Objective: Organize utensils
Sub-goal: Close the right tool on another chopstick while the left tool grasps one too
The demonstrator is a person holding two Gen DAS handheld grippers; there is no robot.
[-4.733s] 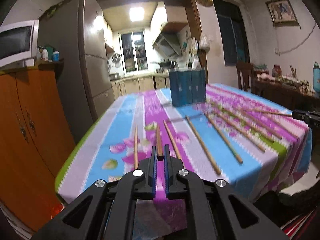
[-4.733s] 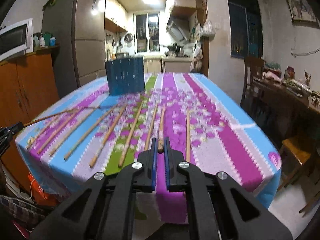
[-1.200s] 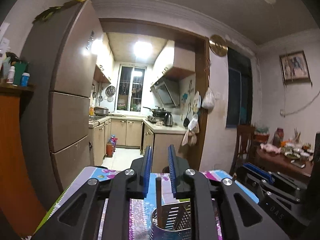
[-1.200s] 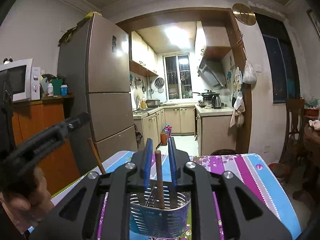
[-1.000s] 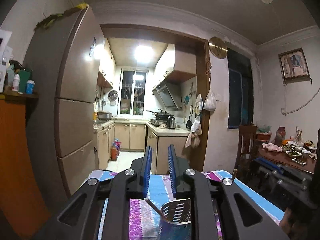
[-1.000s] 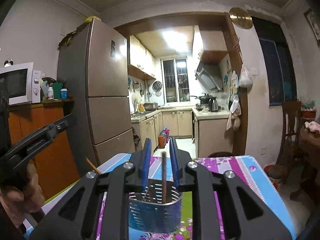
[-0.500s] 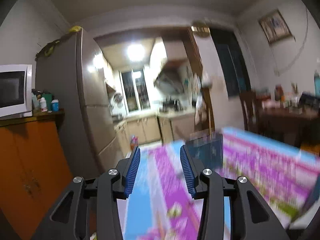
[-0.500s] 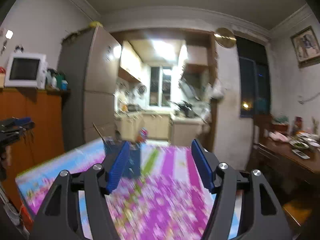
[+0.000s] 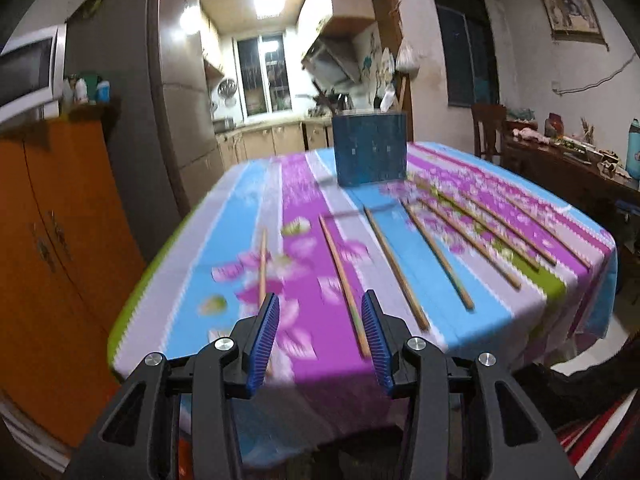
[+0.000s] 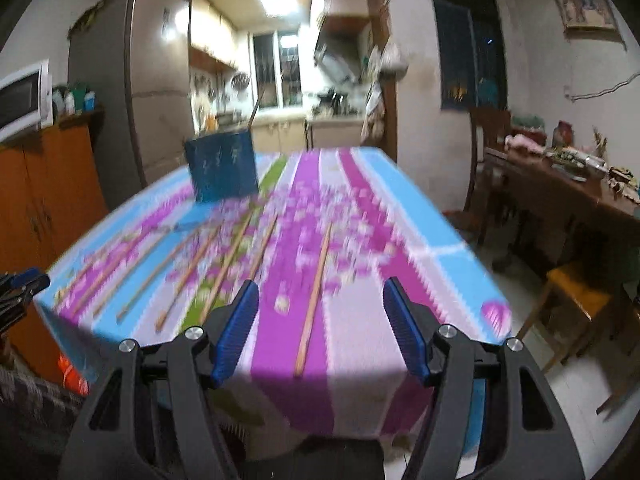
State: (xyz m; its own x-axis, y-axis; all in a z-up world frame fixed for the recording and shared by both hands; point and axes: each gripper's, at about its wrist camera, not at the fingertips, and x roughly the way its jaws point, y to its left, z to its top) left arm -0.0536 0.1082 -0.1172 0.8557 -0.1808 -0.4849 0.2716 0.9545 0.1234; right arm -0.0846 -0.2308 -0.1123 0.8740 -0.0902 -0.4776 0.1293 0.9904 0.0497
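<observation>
Several wooden chopsticks lie in a row on the striped floral tablecloth (image 9: 304, 184), pointing toward a blue utensil holder (image 9: 370, 148) at the far end. My left gripper (image 9: 320, 326) is open and empty above the near table edge, with one chopstick (image 9: 344, 280) running between its fingers and another chopstick (image 9: 263, 268) just left. My right gripper (image 10: 320, 320) is wide open and empty, with a chopstick (image 10: 314, 296) lying in front of it. The holder (image 10: 222, 168) shows a stick leaning out of its top. The view is blurred.
An orange cabinet (image 9: 48, 248) and a tall fridge (image 9: 168, 100) stand left of the table. A dark side table (image 10: 568, 184) with clutter, a wooden chair (image 9: 488, 128) and an orange stool (image 10: 580, 292) stand to the right. The left gripper's tip (image 10: 20, 284) shows at the right view's left edge.
Both grippers released their chopsticks into the holder, opened, and pulled back from above the holder to the near table edge, now facing the remaining chopsticks.
</observation>
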